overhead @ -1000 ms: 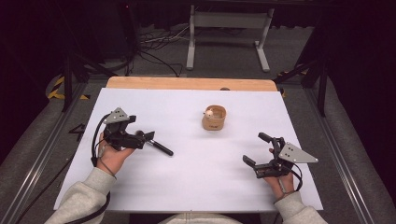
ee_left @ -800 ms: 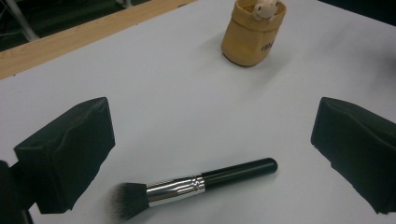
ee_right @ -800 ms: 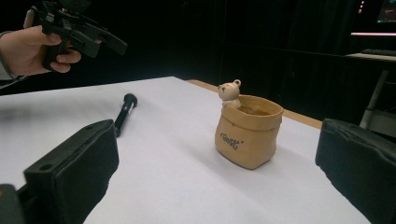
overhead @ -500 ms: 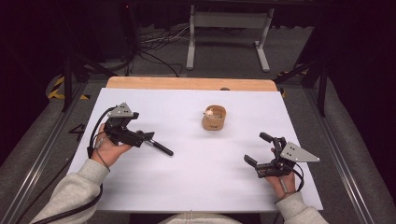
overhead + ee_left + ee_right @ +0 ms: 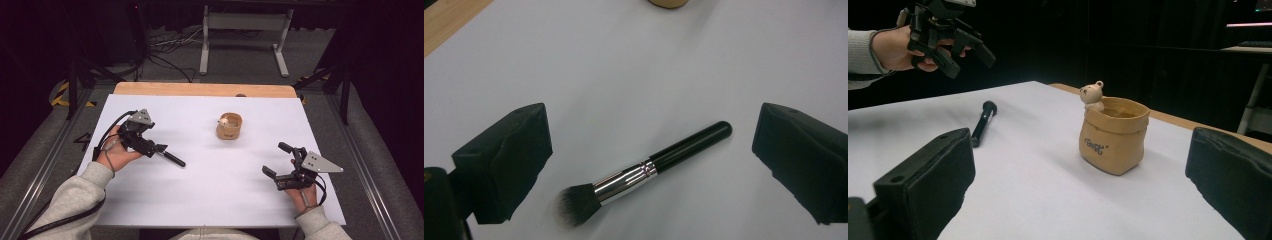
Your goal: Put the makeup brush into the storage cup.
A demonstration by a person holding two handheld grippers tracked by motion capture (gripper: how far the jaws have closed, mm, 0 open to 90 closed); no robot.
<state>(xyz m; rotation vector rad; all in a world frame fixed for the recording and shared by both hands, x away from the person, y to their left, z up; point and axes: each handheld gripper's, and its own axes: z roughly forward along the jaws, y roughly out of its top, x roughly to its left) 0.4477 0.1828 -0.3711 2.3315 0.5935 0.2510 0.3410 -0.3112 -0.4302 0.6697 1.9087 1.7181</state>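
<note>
- Left gripper (image 5: 159, 148): held above the left half of the counter (image 5: 200, 200); jaws spread wide, nothing between the pads. In the left gripper view the two black jaws stand at either edge of the frame with the brush between them and below, untouched.
- Makeup brush (image 5: 644, 172): lies flat on the white counter sheet — black handle, bright metal ferrule, dark bristle head. In the left gripper view the bristles sit nearer the left-hand jaw and the handle end points toward the right-hand jaw; neither jaw is in contact with it. In the high view the handle (image 5: 172, 159) runs out from under the left gripper toward the counter's middle.
- Right gripper (image 5: 274, 161): held by the person's right hand (image 5: 302, 192) low over the near right part of the counter; jaws wide apart and empty. It faces the pot, well apart from it.
- Pot (image 5: 229, 126): a small tan sack-shaped holder standing upright near the middle of the counter, toward the far side; dark lettering on its front, a small bear figure (image 5: 1092, 95) perched at its rim. The inside cannot be made out.
- Separation: brush and pot lie well apart — the brush to the pot's left and nearer the person.
- Left hand (image 5: 114, 152) grips the left gripper from behind; a grey sleeve (image 5: 70, 200) covers the forearm.
</note>
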